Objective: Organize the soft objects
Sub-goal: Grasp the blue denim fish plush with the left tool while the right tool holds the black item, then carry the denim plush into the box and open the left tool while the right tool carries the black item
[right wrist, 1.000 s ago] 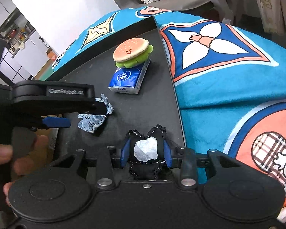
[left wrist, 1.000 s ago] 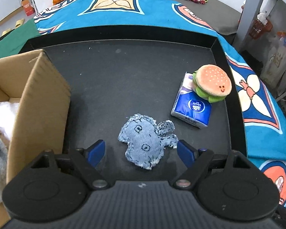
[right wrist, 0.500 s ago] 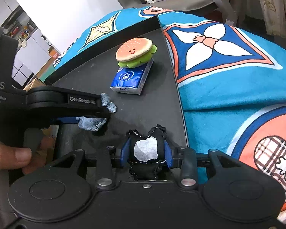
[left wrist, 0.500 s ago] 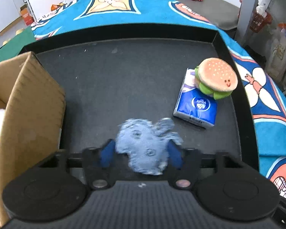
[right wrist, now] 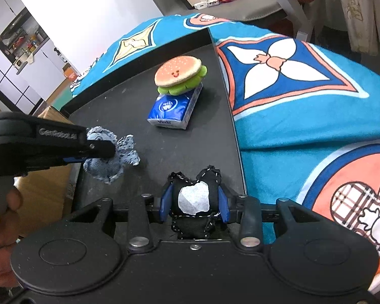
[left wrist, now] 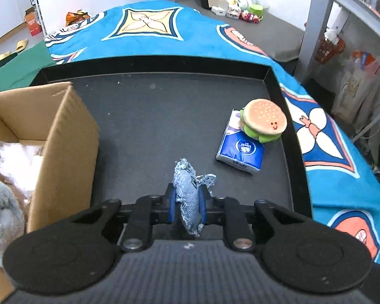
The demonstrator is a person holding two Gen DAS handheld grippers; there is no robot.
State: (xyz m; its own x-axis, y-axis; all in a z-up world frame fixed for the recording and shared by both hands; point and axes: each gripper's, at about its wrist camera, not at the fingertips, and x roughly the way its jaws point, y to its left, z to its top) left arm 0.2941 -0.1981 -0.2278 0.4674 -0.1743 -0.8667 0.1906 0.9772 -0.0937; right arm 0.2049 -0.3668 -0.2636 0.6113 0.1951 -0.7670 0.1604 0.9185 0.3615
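A frayed blue denim toy (left wrist: 188, 197) is squeezed edge-up between the blue pads of my left gripper (left wrist: 187, 204), lifted a little off the black tray (left wrist: 149, 116). In the right wrist view the same denim toy (right wrist: 106, 159) hangs from the left gripper (right wrist: 98, 149), held by a person's hand (right wrist: 0, 217). My right gripper (right wrist: 193, 202) is shut on a black soft toy with a white patch (right wrist: 193, 198) over the tray's near right corner. A plush burger (left wrist: 264, 120) leans on a blue tissue pack (left wrist: 240, 149) by the tray's right wall.
An open cardboard box (left wrist: 50, 136) with white stuffing and a grey fluffy thing (left wrist: 0, 212) stands at the tray's left. A blue patterned cloth (left wrist: 149, 33) surrounds the tray. Beyond it are a grey floor mat with small toys (left wrist: 243, 10) and a desk leg (left wrist: 314, 22).
The left gripper's jaws closed on the denim toy, which lay flat before, and lifted it on edge off the tray. The right gripper kept still with the black toy.
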